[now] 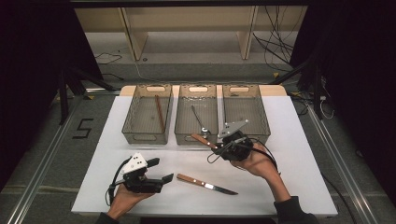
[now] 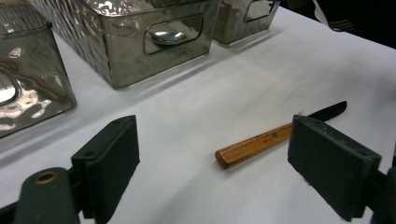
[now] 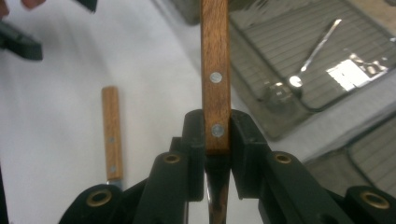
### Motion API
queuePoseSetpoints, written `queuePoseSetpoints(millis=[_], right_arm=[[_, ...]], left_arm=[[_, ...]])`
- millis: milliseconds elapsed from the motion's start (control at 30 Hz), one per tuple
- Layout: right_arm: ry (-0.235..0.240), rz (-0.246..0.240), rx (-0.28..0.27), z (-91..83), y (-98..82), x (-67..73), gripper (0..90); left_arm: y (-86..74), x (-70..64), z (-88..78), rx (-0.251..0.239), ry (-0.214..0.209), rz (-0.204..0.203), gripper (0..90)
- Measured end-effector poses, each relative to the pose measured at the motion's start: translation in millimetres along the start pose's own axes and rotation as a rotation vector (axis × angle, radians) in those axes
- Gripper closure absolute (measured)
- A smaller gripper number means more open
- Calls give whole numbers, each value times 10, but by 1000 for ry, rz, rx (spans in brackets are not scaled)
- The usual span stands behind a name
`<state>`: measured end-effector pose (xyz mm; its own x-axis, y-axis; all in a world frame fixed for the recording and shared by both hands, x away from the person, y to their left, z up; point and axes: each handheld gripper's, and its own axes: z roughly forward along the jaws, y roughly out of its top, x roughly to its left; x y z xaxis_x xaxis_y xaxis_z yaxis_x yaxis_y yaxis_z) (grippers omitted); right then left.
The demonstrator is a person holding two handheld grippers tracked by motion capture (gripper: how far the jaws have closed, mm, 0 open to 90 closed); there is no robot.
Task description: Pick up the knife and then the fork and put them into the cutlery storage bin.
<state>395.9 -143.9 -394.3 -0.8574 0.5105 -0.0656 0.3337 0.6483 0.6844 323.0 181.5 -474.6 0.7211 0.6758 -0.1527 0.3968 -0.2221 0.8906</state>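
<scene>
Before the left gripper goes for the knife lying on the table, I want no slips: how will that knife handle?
The knife looks stiff, so it likely lifts in one piece. It lies flat on the white table, so the open left gripper may struggle to get under it. The wooden handle probably grips better than the thin dark blade.

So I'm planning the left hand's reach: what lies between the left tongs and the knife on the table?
Nothing: bare white table lies between the open left tongs and the knife, seen in the left gripper view.
</scene>
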Motion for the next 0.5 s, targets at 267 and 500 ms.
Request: queuePoseSetpoints(millis=[267, 500], right_arm=[[-60, 128, -38, -109, 119, -289, 776], [-113, 246, -58, -137, 163, -570, 776]], left_arm=[[3, 1, -16, -18, 2, -8, 162], [3, 15, -36, -27, 8, -12, 163]])
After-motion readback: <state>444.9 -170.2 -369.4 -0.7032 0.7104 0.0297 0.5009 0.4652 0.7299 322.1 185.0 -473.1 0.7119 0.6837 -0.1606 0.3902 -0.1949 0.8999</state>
